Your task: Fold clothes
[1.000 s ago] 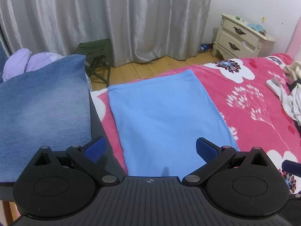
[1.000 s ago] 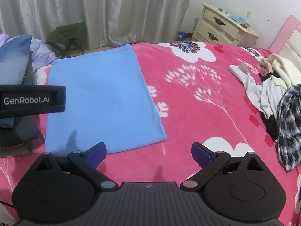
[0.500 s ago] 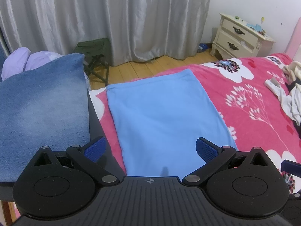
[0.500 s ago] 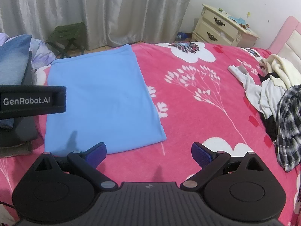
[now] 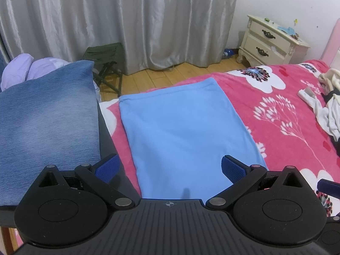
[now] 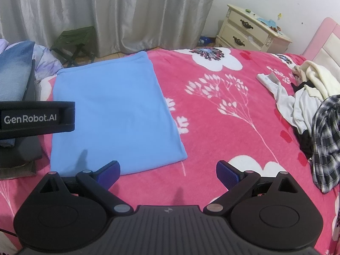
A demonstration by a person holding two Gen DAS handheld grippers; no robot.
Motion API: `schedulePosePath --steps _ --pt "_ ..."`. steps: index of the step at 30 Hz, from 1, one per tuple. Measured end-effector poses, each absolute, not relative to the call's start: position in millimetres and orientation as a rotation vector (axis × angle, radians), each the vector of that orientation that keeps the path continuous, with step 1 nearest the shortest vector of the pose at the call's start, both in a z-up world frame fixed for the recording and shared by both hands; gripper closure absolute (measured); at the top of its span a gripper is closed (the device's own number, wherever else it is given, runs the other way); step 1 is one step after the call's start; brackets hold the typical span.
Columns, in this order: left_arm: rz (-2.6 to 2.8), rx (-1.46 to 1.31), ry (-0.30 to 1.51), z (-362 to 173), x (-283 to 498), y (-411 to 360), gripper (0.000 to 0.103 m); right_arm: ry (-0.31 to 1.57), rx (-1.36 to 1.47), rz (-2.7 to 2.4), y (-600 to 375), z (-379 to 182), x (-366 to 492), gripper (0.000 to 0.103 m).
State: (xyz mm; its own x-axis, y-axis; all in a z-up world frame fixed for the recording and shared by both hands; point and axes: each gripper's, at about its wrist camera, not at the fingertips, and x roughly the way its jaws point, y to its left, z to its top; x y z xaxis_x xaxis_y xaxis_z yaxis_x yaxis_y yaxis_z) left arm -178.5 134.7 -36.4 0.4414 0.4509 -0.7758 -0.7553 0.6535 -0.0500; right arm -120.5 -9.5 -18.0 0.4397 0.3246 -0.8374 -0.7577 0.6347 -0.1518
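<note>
A light blue garment (image 5: 182,131) (image 6: 112,114) lies folded flat as a long rectangle on the pink flowered blanket (image 5: 282,108) (image 6: 223,123). My left gripper (image 5: 170,170) hovers open above its near end, nothing between the blue pads. My right gripper (image 6: 167,174) is open too, over bare blanket just past the garment's near right corner. In the right wrist view the left gripper's black body (image 6: 36,116) shows at the left edge. A heap of unfolded clothes (image 6: 308,106) (image 5: 327,106), white, cream, black and plaid, lies at the right.
Folded blue denim (image 5: 46,114) rests on a dark stack at the left, with lilac bedding (image 5: 25,70) behind. Beyond the bed are a wooden floor, a green folding stool (image 5: 104,63), grey curtains and a cream nightstand (image 5: 269,40). A pink headboard (image 6: 323,42) stands at far right.
Both grippers stay open and nearly still. The left view has drifted slightly, so the blue garment sits a touch further left in frame.
</note>
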Motion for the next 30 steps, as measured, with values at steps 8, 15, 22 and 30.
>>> schedulePosePath --steps 8,15,22,30 --pt "0.78 -0.43 0.814 -36.6 -179.1 135.0 0.0 0.875 -0.57 0.715 -9.2 -18.3 -120.5 0.004" --pt "0.78 -0.432 0.815 -36.3 -179.5 135.2 0.0 0.874 -0.573 0.719 -8.9 -18.3 -121.9 0.004" --pt "0.78 -0.435 0.819 -36.9 -179.2 135.5 0.0 0.873 -0.575 0.718 -8.4 -18.7 -121.7 0.004" --pt "0.782 -0.438 0.821 -37.4 -179.3 135.2 0.0 0.873 -0.577 0.72 -9.2 -19.7 -121.8 0.004"
